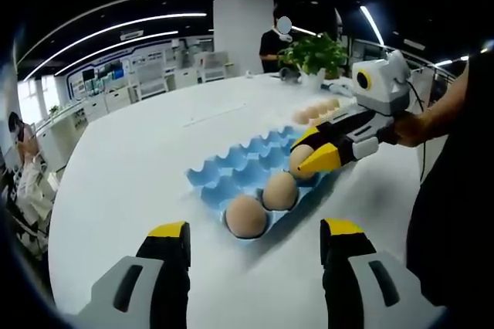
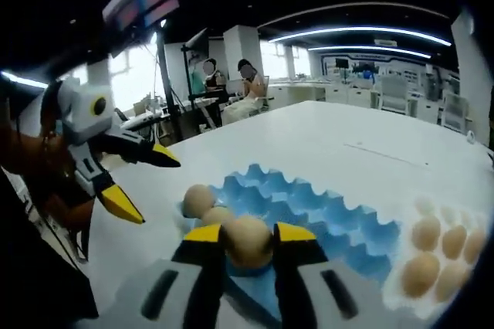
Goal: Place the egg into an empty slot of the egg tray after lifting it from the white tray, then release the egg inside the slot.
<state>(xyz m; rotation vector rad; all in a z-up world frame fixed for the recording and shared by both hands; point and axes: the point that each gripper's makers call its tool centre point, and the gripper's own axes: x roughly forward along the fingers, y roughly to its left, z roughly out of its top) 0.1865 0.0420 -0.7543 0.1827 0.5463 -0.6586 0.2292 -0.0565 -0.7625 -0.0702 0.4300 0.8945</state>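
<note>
From the right gripper view, my right tool (image 2: 248, 242) is pinching the egg (image 2: 248, 241) between its yellow-tipped jaws, right over the near edge of the blue egg tray (image 2: 324, 217). 2 more eggs (image 2: 199, 199) sit in slots at that tray's left end, just beside the held one. The white tray (image 2: 455, 286), still carrying several eggs, lies at the lower right, touching or just beside the blue one; I cannot tell which. My left tool (image 2: 143, 178) hangs spread at the left, clear of everything. In the left gripper view its jaws stand wide apart above the white bench (image 1: 131, 167), with a potted plant (image 1: 312, 55) at the far side.
</note>
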